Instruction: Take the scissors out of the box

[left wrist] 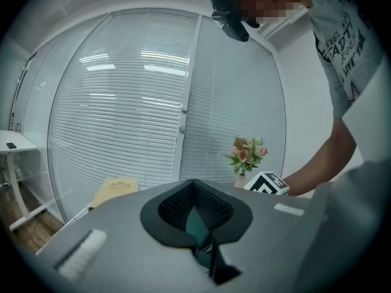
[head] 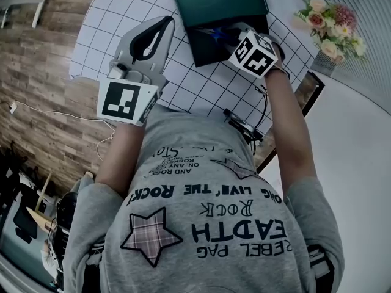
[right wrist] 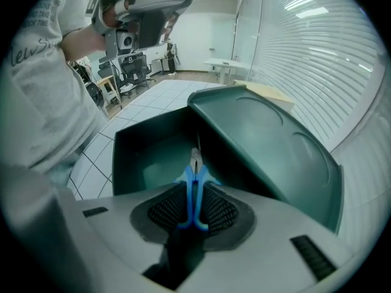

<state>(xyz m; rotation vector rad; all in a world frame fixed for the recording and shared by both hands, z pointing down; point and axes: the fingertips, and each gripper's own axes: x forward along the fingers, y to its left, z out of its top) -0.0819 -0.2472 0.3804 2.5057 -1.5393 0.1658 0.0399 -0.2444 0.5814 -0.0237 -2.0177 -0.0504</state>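
The blue-handled scissors (right wrist: 194,191) stand between the pads of my right gripper (right wrist: 194,194), which is shut on their handles. Their tips point down into the open dark green box (right wrist: 131,157), whose lid (right wrist: 263,139) leans back on the right. From the head view, my right gripper (head: 223,34) reaches into the box (head: 201,50), with a bit of blue scissors (head: 216,34) showing at its tip. My left gripper (head: 164,22) is held above the table to the left of the box, jaws shut and holding nothing. In its own view my left gripper (left wrist: 194,185) points level toward the window.
A white grid-patterned cloth (head: 201,90) covers the round table. A vase of flowers (head: 330,26) stands at the table's far right edge. A tan flat item (left wrist: 113,191) lies by the blinds. Wooden floor lies left of the table.
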